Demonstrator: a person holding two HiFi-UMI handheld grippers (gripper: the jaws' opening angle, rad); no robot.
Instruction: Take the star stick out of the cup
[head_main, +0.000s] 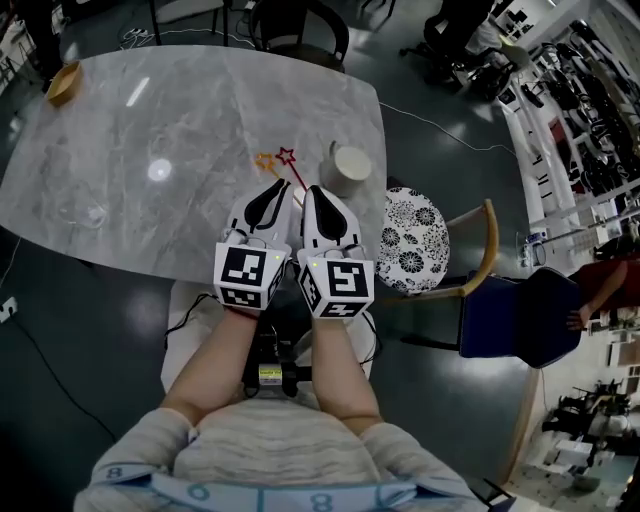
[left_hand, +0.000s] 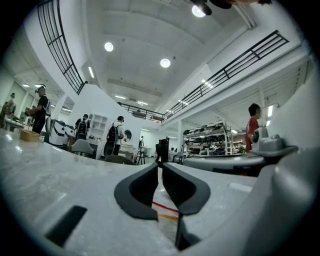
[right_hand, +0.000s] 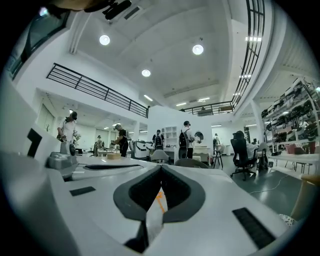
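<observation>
Star sticks (head_main: 287, 156), red and yellow, lie flat on table (head_main: 200, 110) beside cup (head_main: 350, 168); job looks done. Your left gripper (head_main: 277, 188) and right gripper (head_main: 309, 192) sit parked side by side at the near edge, both closed and empty.

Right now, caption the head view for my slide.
Left tool and right tool shut at the table edge; red star stick and orange star stick lie beside the cup.

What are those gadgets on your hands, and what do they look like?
Two matching white plastic shells: left gripper, right gripper. Each tapers to curved black jaws and carries a cube of black-and-white square markers. The person's sleeves are pale grey knit.
</observation>
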